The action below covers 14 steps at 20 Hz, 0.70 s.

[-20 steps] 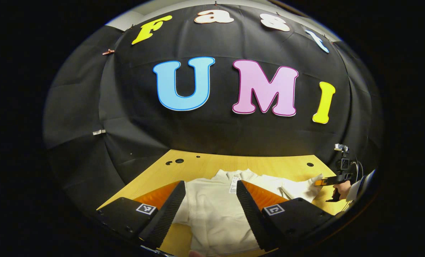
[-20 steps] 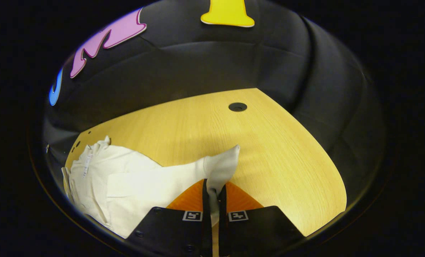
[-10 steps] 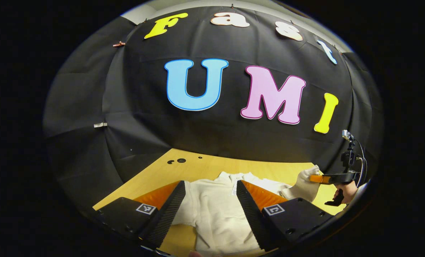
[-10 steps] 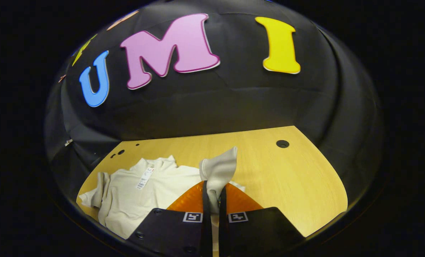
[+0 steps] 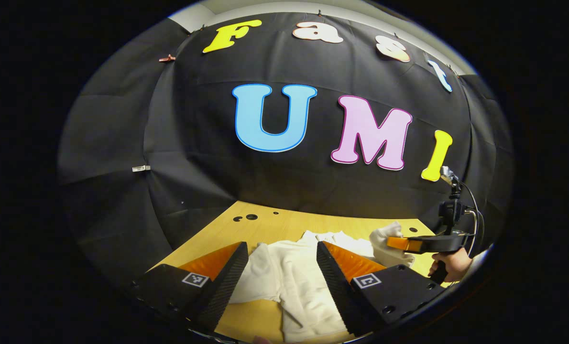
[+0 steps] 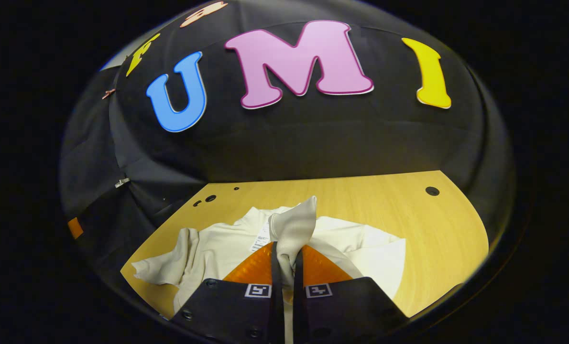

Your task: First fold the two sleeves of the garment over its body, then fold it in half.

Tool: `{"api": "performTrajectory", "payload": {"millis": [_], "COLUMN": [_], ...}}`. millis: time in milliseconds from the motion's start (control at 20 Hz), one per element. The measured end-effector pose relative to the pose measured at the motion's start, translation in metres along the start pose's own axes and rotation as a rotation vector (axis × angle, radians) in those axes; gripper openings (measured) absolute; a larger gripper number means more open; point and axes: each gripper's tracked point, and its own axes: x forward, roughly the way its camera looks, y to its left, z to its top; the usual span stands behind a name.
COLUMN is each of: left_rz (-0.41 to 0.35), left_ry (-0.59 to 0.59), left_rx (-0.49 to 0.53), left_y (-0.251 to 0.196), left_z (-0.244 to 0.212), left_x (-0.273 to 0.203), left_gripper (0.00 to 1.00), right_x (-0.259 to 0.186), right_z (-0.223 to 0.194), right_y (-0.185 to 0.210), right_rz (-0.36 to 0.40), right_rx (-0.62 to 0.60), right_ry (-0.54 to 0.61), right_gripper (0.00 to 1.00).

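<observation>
Right gripper [image 6: 284,260]: fingers [image 6: 273,267] closed to a narrow slit, both pressing on the cuff end of the right sleeve [image 6: 294,224]; the cuff stands up above the fingertips.
Right gripper, seen from the left gripper view [image 5: 399,243]: raised above the garment's right side, sleeve cloth bunched at its tips, a hand [image 5: 449,265] on its grip.
Left gripper [image 5: 282,260]: fingers [image 5: 229,277] spread wide, nothing between them; they hang above the garment, not touching it.
Garment [image 6: 217,243]: white, lying on the surface [image 6: 409,215] with its collar toward the booth wall; a tag [image 6: 263,236] shows at the collar.
Right sleeve: lifted off the surface, over the garment's body near the collar.
Left sleeve [image 6: 162,265]: crumpled on the surface just beside the garment's body, spread outward from it.
Surface: yellow wood grain, with a dark round hole [image 6: 432,191] well apart from the garment and smaller holes [image 6: 210,198] beyond its collar.
</observation>
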Motion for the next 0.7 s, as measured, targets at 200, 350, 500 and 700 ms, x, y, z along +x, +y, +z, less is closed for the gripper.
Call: {"api": "performTrajectory", "payload": {"millis": [200,350,500,700], "left_rz": [0.006,0.031,0.057,0.085], "left_ry": [0.007,0.022,0.041,0.059], "left_rx": [0.016,0.022,0.014,-0.010], "left_y": [0.027,0.051,0.076,0.102], "left_z": [-0.002,-0.009,-0.015,-0.025], "left_x": [-0.012,-0.017,-0.020,-0.018], "left_gripper": [0.94,0.94,0.94,0.94], "right_x": [0.026,0.043,0.057,0.067], "right_z": [-0.034,-0.065,-0.100,-0.133], "right_y": [0.049,0.063,0.074,0.080], "right_rz": [0.022,-0.004,-0.021,-0.045], "right_rx": [-0.031,-0.042,-0.044,-0.036], "right_ry": [0.056,0.112,0.178,0.241], "right_gripper": [0.11,0.11,0.11,0.12]}}
